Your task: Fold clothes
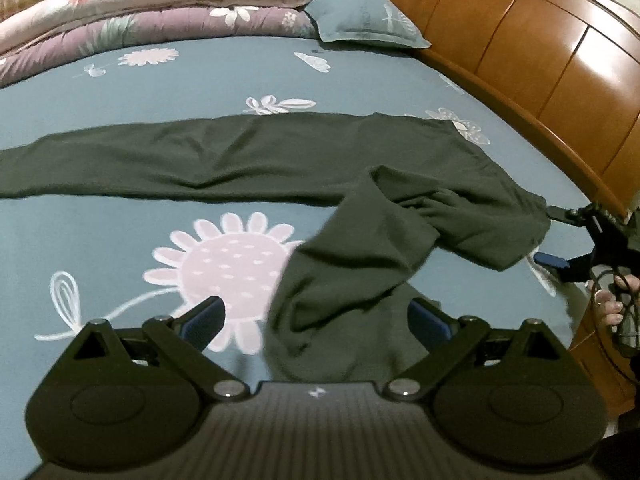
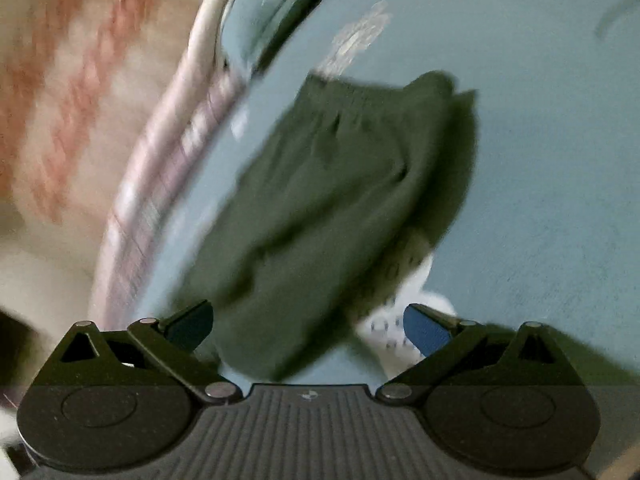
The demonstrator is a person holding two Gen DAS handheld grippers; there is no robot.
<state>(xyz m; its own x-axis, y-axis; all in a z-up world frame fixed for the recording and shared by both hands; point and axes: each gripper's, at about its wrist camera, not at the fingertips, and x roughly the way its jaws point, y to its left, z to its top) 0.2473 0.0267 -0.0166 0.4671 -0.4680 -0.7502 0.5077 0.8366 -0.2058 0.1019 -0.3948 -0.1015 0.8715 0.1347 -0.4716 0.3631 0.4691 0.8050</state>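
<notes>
Dark green trousers (image 1: 200, 156) lie on the teal flowered bed sheet (image 1: 120, 232). One leg stretches flat to the left; the other leg (image 1: 352, 264) is bent over toward me. My left gripper (image 1: 316, 312) is open, and the end of that bent leg lies between its fingers. My right gripper (image 1: 554, 236) is open at the trousers' right end, one finger on each side of the edge. In the blurred right wrist view, the right gripper (image 2: 308, 316) is open over the trousers (image 2: 340, 184), whose elastic waistband (image 2: 352, 96) is at the far end.
Folded flowered quilts (image 1: 160, 4) and a teal pillow (image 1: 360, 20) sit at the back of the bed. A wooden bed board (image 1: 540, 40) runs along the right side. A person's hand (image 1: 612, 304) holds the right gripper's handle.
</notes>
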